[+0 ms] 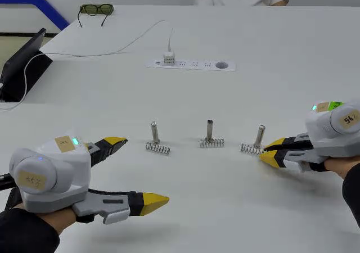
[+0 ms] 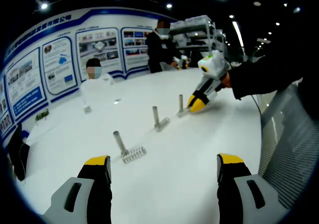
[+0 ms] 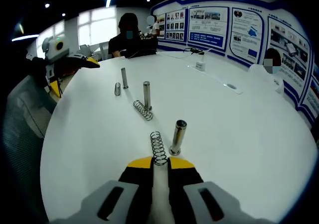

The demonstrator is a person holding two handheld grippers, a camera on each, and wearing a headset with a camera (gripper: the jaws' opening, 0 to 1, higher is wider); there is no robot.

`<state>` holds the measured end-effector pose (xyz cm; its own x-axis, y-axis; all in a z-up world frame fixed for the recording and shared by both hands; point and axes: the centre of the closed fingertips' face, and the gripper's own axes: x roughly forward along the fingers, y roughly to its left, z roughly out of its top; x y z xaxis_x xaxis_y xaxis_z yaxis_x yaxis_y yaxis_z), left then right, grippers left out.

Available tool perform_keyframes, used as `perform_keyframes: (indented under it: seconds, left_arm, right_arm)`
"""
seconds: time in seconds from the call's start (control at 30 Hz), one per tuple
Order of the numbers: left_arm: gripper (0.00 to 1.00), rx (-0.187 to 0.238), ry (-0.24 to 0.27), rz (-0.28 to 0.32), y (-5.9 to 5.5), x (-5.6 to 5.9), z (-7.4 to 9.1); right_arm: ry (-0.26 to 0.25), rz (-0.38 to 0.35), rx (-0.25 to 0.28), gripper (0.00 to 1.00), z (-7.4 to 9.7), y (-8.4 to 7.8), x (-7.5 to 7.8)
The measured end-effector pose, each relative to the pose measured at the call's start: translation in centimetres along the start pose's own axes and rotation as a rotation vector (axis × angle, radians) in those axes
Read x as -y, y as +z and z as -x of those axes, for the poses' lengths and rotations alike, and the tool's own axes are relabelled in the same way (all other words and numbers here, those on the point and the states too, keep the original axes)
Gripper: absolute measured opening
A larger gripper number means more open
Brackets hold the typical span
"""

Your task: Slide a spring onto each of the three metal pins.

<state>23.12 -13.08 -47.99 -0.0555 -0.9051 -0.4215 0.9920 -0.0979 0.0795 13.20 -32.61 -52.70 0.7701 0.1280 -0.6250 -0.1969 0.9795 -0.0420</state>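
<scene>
The white table (image 1: 225, 219) carries all the work. The left gripper (image 1: 140, 168) hovers at the near left, jaws spread wide and holding nothing. The right gripper (image 1: 269, 150) sits low at the right spring (image 1: 251, 149), its jaws drawn to a narrow gap with the spring's near end at their tips. Whether they pinch it I cannot tell.

Left pin (image 1: 154, 131), middle pin (image 1: 209, 129) and right pin (image 1: 259, 135) stand upright in a row, all bare. The left spring (image 1: 158, 148) and middle spring (image 1: 212, 143), like the right one, each lie just beside a pin's foot.

The step in hand looks like picking up the right spring. It should be gripped lightly by the end coils so the bore stays open, then lifted clear, stood upright over the right pin's top and lowered straight. A sideways nudge could topple the pin, so the free left gripper might steady it.
</scene>
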Motion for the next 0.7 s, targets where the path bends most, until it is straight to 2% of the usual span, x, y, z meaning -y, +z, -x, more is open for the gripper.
perform_keyframes:
  seconds: [0.3,0.7]
  left_arm:
    - [0.88,0.007,-0.012,-0.003,0.2,0.4,-0.1]
    - [0.88,0.021,-0.020,-0.003,0.5,0.6,-0.1]
  right_arm:
    - [-0.011,0.039,0.015,0.12,1.2,1.7,-0.3]
    - [-0.018,0.047,0.003,0.12,2.2,2.7,-0.4]
